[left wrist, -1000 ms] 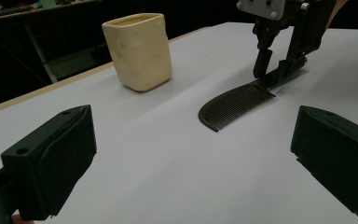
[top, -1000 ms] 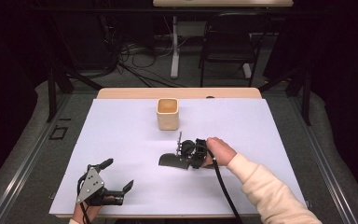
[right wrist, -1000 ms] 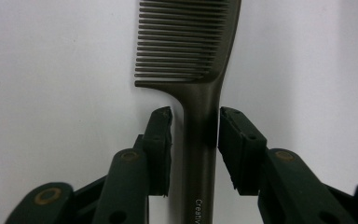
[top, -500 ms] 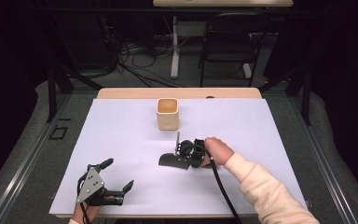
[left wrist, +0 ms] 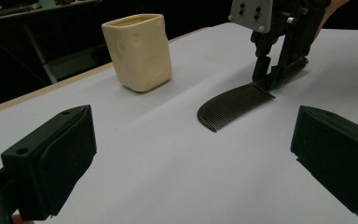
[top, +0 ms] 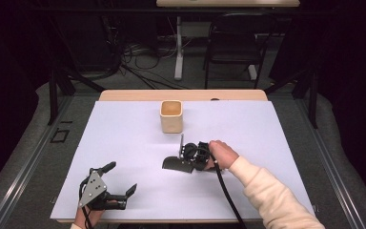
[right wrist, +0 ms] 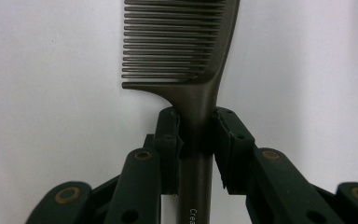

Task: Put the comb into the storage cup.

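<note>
A dark comb (top: 176,164) lies flat on the white table cover, teeth end pointing left. My right gripper (top: 190,160) is shut on the comb's handle (right wrist: 196,135), just behind the teeth (right wrist: 172,42); both pads press its sides. From the left gripper view the comb (left wrist: 233,105) rests on the sheet with the right gripper (left wrist: 272,77) coming down on its far end. My left gripper (top: 124,179) sits near the front left of the table, open, with nothing between its jaws. A cream square cup (top: 171,116) stands upright at the back middle, also the cup (left wrist: 139,52) ahead of the left gripper.
The white cover (top: 276,138) spans most of the table, with a wooden edge (top: 138,95) at the back. Behind the table stand a dark chair (top: 233,45) and cables on the floor (top: 138,57).
The right gripper has shifted slightly on the comb's handle; the comb stays on the table. The left gripper has not moved.
</note>
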Demonstrator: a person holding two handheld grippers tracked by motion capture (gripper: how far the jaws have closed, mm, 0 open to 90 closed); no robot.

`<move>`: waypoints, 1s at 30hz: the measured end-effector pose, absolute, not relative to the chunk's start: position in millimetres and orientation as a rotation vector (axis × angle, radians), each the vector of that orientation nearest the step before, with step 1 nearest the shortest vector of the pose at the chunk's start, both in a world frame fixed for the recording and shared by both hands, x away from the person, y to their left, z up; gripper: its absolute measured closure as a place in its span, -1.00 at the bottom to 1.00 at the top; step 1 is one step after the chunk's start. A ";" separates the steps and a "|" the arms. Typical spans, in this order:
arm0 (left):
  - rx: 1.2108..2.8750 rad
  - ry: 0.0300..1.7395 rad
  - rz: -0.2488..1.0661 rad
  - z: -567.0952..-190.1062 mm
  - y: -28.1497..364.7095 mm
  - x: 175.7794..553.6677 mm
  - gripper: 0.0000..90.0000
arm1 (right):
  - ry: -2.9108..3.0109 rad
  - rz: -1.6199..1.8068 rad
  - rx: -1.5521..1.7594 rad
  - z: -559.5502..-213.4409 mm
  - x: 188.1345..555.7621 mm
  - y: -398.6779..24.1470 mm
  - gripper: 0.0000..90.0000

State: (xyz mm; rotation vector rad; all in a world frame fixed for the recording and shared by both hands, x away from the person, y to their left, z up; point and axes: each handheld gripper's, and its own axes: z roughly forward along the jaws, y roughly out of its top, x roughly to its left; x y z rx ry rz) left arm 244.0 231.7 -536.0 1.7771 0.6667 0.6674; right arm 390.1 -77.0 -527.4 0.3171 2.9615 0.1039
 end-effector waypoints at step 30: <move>1.776 0.670 0.674 -535.9 231.8 244.9 -1.00 | 2.930 0.370 0.453 -499.3 384.8 -111.1 0.60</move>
